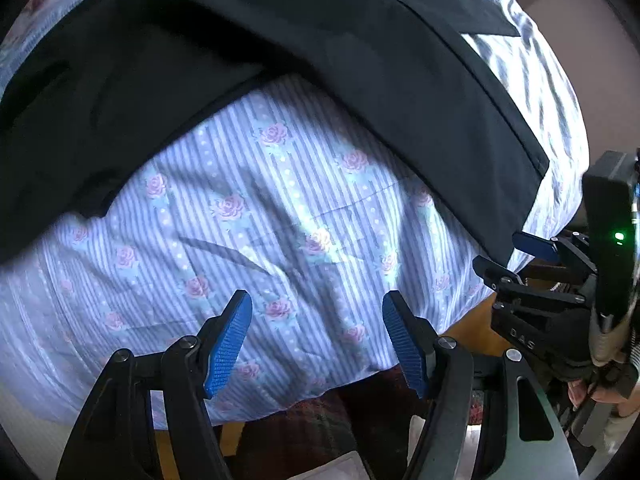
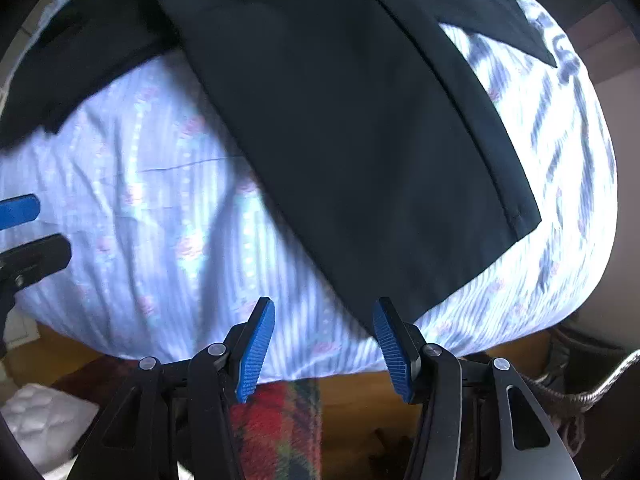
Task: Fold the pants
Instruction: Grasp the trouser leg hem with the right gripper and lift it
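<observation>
Black pants point(image 1: 320, 40) lie spread on a bed, their two legs splayed apart over the blue striped floral sheet point(image 1: 260, 220). My left gripper point(image 1: 316, 320) hangs open above bare sheet between the legs, with nothing between its blue pads. In the right wrist view one black leg point(image 2: 360, 140) runs down the middle, and its hem corner ends just beside the right-hand finger of my right gripper point(image 2: 324, 320). That gripper is open and holds nothing. Each gripper also appears in the other's view: the right gripper point(image 1: 516, 258) at the edge, the left gripper point(image 2: 28, 232) at the left.
The bed's near edge drops to a wooden floor point(image 2: 352, 396). A red plaid rug point(image 2: 276, 420) lies below it, with a white quilted pad point(image 2: 40, 412) at the lower left. A person's hand point(image 1: 600, 392) grips the right tool. A pale wall point(image 1: 580, 20) stands beyond the bed.
</observation>
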Demonstrator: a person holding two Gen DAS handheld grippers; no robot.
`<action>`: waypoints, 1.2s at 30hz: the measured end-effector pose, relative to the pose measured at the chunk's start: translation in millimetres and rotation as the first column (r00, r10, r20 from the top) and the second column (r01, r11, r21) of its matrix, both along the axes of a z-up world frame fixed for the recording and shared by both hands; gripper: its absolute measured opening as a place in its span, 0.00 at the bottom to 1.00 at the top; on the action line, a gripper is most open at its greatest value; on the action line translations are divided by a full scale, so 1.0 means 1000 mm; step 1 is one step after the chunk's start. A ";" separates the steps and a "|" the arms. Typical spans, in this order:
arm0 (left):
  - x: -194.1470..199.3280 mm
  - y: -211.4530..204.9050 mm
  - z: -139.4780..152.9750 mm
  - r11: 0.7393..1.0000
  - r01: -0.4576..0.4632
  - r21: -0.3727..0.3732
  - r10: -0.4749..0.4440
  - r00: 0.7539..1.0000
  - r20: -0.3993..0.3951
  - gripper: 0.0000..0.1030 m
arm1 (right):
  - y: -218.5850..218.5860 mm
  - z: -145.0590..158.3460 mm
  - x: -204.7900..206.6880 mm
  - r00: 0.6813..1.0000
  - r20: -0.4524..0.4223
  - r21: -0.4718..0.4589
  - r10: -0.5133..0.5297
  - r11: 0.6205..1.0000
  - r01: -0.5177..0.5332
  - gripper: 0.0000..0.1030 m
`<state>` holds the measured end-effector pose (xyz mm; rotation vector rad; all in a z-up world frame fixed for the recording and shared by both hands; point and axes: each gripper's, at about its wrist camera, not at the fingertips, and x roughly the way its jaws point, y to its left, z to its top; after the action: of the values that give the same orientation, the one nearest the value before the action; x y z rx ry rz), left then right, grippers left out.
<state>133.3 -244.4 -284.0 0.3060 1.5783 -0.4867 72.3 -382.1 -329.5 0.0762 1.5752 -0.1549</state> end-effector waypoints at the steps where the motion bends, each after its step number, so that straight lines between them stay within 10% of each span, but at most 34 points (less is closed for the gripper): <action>1: 0.000 -0.001 -0.001 1.000 -0.002 0.004 0.002 1.000 -0.002 0.65 | -0.002 -0.005 0.002 1.000 -0.012 -0.002 -0.001 1.000 0.001 0.51; 11: 0.003 -0.008 0.003 0.999 -0.016 0.032 0.016 1.000 0.010 0.65 | -0.006 -0.044 0.016 0.995 -0.074 -0.107 0.068 0.991 -0.075 0.50; 15: 0.014 -0.007 0.007 0.998 -0.056 0.010 0.056 0.998 0.001 0.65 | -0.012 -0.047 0.018 0.995 -0.077 -0.081 0.058 0.995 -0.064 0.12; 29: 0.111 -0.023 0.046 0.939 -0.262 -0.225 0.275 0.961 0.031 0.65 | -0.084 0.093 0.022 0.970 0.223 -0.062 -0.099 0.991 0.115 0.04; 36: 0.146 -0.074 0.039 0.930 -0.252 -0.269 0.263 0.965 0.005 0.65 | -0.098 0.102 0.033 0.959 0.259 -0.046 -0.116 0.990 0.132 0.04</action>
<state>279.3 -318.5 -244.8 -0.0968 1.4656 -0.4774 104.9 -480.0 -227.4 0.1406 1.3069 -0.2816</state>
